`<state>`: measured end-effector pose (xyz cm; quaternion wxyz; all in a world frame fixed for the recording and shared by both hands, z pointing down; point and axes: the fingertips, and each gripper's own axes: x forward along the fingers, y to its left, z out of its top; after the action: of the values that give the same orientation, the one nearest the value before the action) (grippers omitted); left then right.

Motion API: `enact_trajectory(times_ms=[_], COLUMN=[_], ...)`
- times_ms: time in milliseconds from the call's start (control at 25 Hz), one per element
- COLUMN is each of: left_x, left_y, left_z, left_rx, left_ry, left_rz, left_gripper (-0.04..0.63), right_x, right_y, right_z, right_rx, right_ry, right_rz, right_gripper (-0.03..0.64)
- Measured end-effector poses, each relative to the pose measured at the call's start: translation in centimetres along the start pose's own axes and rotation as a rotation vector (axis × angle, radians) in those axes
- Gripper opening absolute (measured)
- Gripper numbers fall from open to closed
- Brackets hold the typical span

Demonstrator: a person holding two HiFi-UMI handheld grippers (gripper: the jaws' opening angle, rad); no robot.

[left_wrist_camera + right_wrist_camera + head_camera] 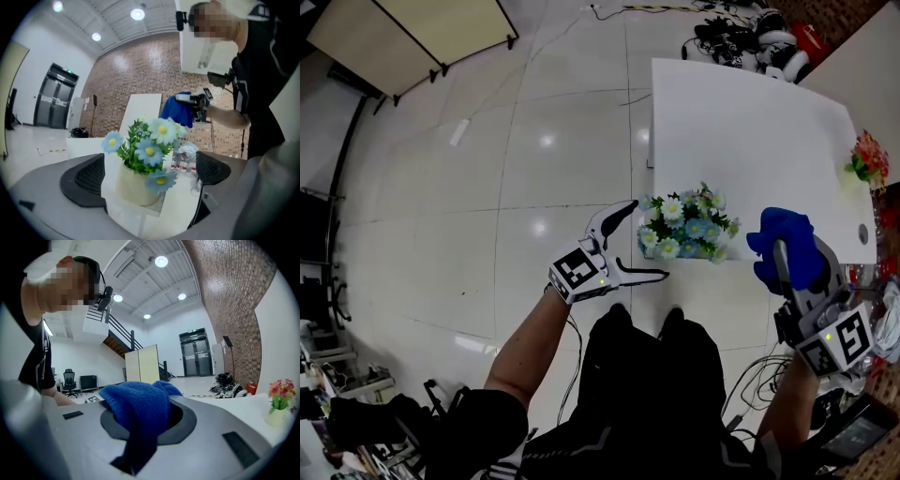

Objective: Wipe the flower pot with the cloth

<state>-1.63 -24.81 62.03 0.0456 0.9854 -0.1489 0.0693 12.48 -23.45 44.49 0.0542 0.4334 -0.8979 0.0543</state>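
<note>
Blue cloth (140, 408), white table (750, 122), tiled floor (534, 159)

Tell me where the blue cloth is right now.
Head view, right side: the blue cloth is clamped in the right gripper, just right of the flower pot on the table.

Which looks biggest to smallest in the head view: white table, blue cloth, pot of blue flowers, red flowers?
1. white table
2. pot of blue flowers and blue cloth: about alike, and the cloth is nearer the camera, so I won't rank them
3. red flowers
</note>
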Motion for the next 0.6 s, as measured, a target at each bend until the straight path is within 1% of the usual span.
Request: enact_trajectory(times_ms=[40, 80, 160, 280, 320, 400, 440, 520, 600], left_x=[0.7, 1.4, 3.1, 5.3, 5.9, 7.1, 7.6, 8.3, 7.9], left_y=[0.2, 0.4, 1.0, 2.0, 2.2, 2.4, 2.2, 1.7, 1.4], left_z=[-0.9, -1.8, -3.2, -4.3, -4.6, -5.0, -5.0, -4.8, -4.7], left_rx=[-0.009, 0.007, 0.067, 0.128, 0.150, 0.183, 0.190, 0.191, 0.188], left_ry=[-0.011, -0.005, 0.019, 0.008, 0.007, 0.018, 0.024, 0.025, 0.014], left_rz=[-0.017, -0.026, -0.025, -0.024, -0.029, -0.050, -0.064, -0.089, -0.096], left_gripper=[0.595, 0.595, 0.595, 0.595, 0.595, 0.595, 0.595, 0.593, 0.547], right_x=[-0.4, -0.8, -1.4, -1.7, -1.7, -1.9, -2.2, -2.3, -2.1], right_y=[-0.4, -0.9, -1.8, -2.4, -2.4, -2.8, -3.0, -2.9, -2.1], right_z=[-1.2, -2.4, -4.2, -6.2, -7.0, -8.3, -8.5, -7.8, -7.4], right_rx=[-0.009, -0.014, -0.008, 0.046, 0.047, 0.017, 0.012, 0.008, 0.007], right_ry=[0.017, 0.037, 0.047, 0.029, 0.036, 0.058, 0.067, 0.050, 0.043], right_rz=[-0.006, -0.013, -0.042, -0.076, -0.076, -0.076, -0.079, -0.084, -0.085], right_gripper=[0.075, 0.075, 0.075, 0.075, 0.075, 0.075, 0.075, 0.075, 0.075])
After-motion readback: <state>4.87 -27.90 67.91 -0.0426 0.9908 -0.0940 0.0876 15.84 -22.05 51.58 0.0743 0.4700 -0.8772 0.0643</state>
